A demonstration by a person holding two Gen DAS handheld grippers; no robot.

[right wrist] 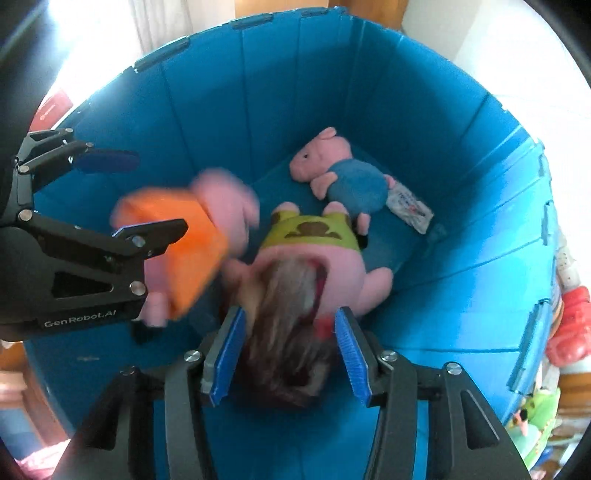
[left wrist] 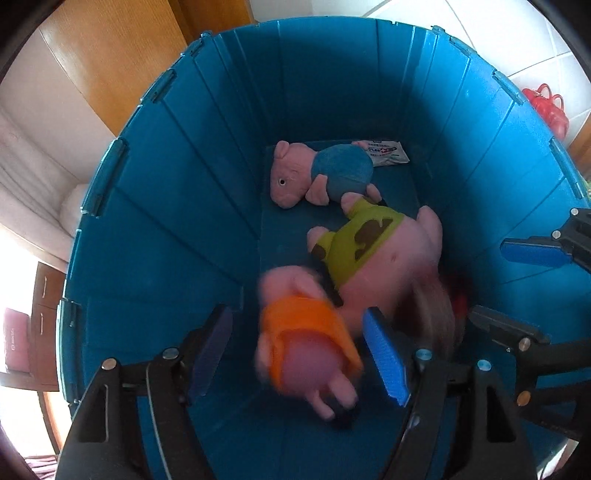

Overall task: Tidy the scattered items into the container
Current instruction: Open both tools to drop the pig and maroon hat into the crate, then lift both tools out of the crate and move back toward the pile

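We are looking down into a deep blue bin (left wrist: 155, 192) standing on pale floor tiles (left wrist: 480, 33) beside wooden furniture (left wrist: 110, 55).

Our left gripper (left wrist: 299, 350) is standing released, an orange-dressed pig (left wrist: 303, 339) blurring loose between its pads. Our right gripper (right wrist: 291, 354) is likewise parted around a blurred brown-haired toy (right wrist: 288, 332).

Ahead of both, a green-shirted pig (left wrist: 369, 251), a blue-shirted pig (left wrist: 317, 173) and a white packet (left wrist: 388, 151) are lying on the bin floor.

Only the right view is showing toys (right wrist: 569, 325) outside the bin; only the left, a red bag (left wrist: 546, 107).

Home rm: wood cabinet (left wrist: 110, 55), tile floor (left wrist: 480, 33), plush toys (right wrist: 535, 410) beside bin.
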